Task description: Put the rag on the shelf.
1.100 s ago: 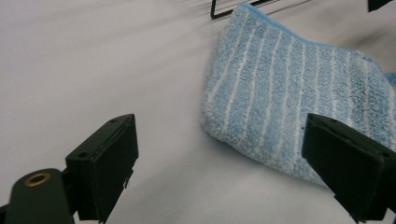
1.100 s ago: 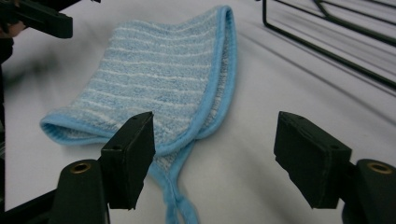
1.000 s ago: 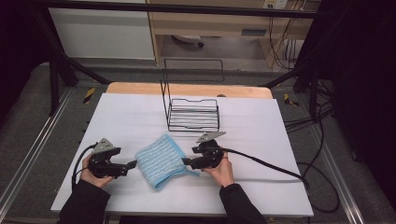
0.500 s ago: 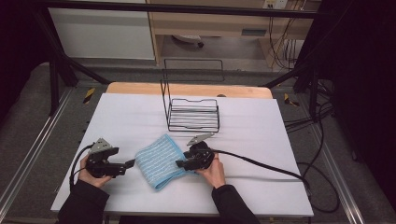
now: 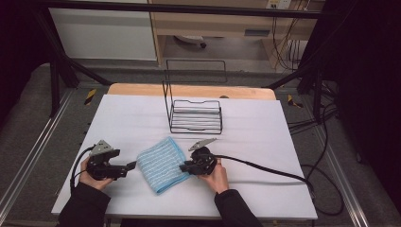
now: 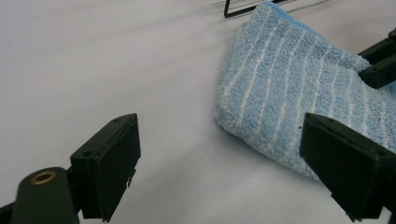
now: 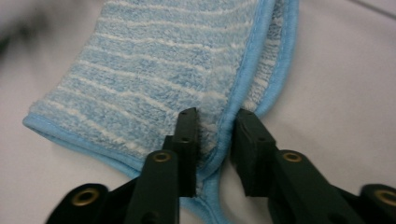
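While the right gripper [image 7: 215, 135] is pinching the bound edge of the folded blue-and-white striped terry towel [image 5: 161, 164] lying near centre on the white table [image 5: 265, 142] (apparently mid-fold), the left gripper [image 6: 233, 168] is waiting, jaws apart, beside the towel's left end, needing to close in.

Bright tabletop, dark surroundings, soft blur.

We see a light-blue terry towel [image 5: 161, 163] with thin white stripes and a blue hem, folded double and lying flat on the white tabletop [image 5: 265, 137]. It lies between our grippers, its bound edge pinched in our right gripper [image 7: 215, 140], just beyond the left gripper [image 6: 243, 158].
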A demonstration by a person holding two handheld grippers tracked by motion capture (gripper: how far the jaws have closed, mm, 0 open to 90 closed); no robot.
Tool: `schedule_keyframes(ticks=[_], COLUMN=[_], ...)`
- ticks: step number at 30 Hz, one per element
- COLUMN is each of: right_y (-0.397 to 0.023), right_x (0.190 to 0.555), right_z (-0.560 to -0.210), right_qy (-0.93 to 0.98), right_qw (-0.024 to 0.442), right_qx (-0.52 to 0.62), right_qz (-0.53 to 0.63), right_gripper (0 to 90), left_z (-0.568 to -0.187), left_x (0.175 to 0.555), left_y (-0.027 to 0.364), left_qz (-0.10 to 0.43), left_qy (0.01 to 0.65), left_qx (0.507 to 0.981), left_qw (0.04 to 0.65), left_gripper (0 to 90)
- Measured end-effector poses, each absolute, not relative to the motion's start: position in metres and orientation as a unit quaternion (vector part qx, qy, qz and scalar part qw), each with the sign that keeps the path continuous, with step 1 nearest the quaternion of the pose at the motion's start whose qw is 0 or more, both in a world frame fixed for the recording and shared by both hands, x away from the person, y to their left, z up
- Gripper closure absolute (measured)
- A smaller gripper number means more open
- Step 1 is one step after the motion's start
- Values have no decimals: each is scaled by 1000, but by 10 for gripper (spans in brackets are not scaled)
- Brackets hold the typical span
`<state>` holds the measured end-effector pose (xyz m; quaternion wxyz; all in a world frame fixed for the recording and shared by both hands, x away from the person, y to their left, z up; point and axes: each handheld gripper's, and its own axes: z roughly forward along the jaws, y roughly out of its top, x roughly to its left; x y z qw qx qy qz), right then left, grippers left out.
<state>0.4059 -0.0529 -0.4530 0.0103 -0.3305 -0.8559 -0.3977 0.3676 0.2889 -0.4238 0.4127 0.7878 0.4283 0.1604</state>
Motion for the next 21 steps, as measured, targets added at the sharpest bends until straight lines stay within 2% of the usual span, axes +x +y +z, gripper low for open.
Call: schedule_keyframes(ticks=[7, 17, 21], right_y=[-53, -64, -61], right_x=[398, 373, 374], right_z=[-450, -439, -447], right_qy=[-844, -836, -836], right_qw=[8, -12, -15], right_qx=[-353, -375, -374], right_qz=[-404, -400, -402], right_gripper=[836, 840, 822], left_z=[-423, -423, -424], left_x=[367, 367, 368], left_y=[290, 289, 288], left_qz=[162, 162, 161], left_qy=[430, 429, 429], left_qx=[786, 786, 787], left_qw=[414, 415, 414], left_gripper=[127, 127, 127])
